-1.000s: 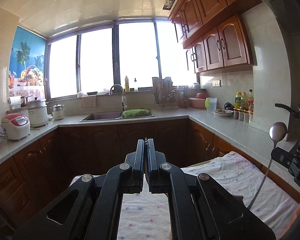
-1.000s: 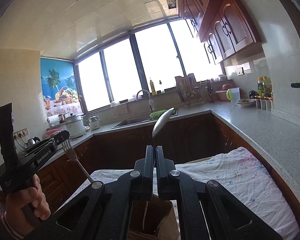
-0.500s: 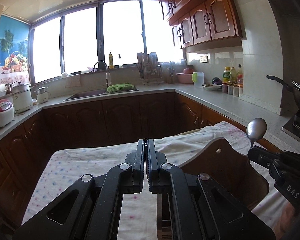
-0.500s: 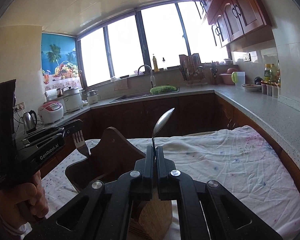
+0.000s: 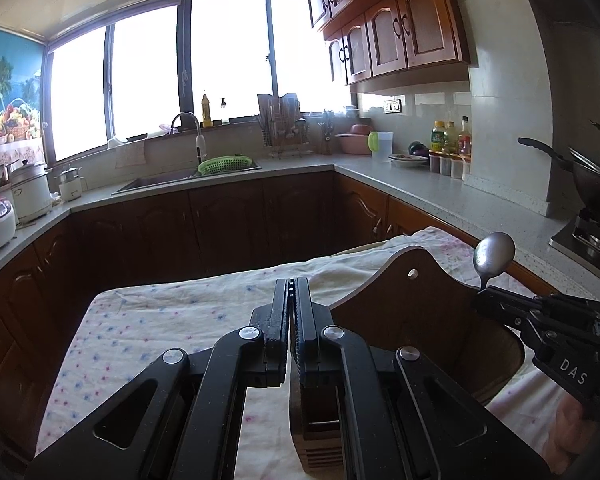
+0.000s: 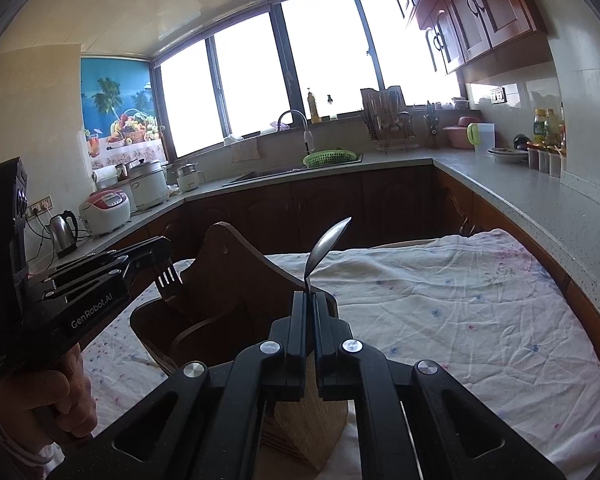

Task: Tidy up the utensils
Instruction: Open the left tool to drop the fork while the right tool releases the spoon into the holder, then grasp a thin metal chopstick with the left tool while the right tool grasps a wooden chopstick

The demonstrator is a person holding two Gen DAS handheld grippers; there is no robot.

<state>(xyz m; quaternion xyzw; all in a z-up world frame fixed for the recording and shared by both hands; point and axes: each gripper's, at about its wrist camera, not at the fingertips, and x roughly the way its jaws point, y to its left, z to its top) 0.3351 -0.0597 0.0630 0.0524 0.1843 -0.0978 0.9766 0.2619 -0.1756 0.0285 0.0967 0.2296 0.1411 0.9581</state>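
Kitchen cupboards ring our cloth-covered desk [image 5: 148, 320]. From our left gripper [image 5: 291, 292], jaws clenched, the wooden holder [image 5: 412, 300] stands just right. From our right gripper [image 6: 310, 304], jaws grasp a spoon [image 6: 324, 246] upright over the holder; the left gripper's jaws pinch a fork [image 6: 169, 280] at its rim.

The right gripper [image 6: 309, 295] is clamped on the handle of a steel spoon [image 6: 327, 245], bowl tilted up to the right. At left, the left gripper [image 6: 165, 255], held in a hand [image 6: 46, 402], grips a fork [image 6: 169, 280], tines up. Both stand over a wooden utensil holder [image 6: 236, 300] on a speckled cloth [image 6: 460, 312].
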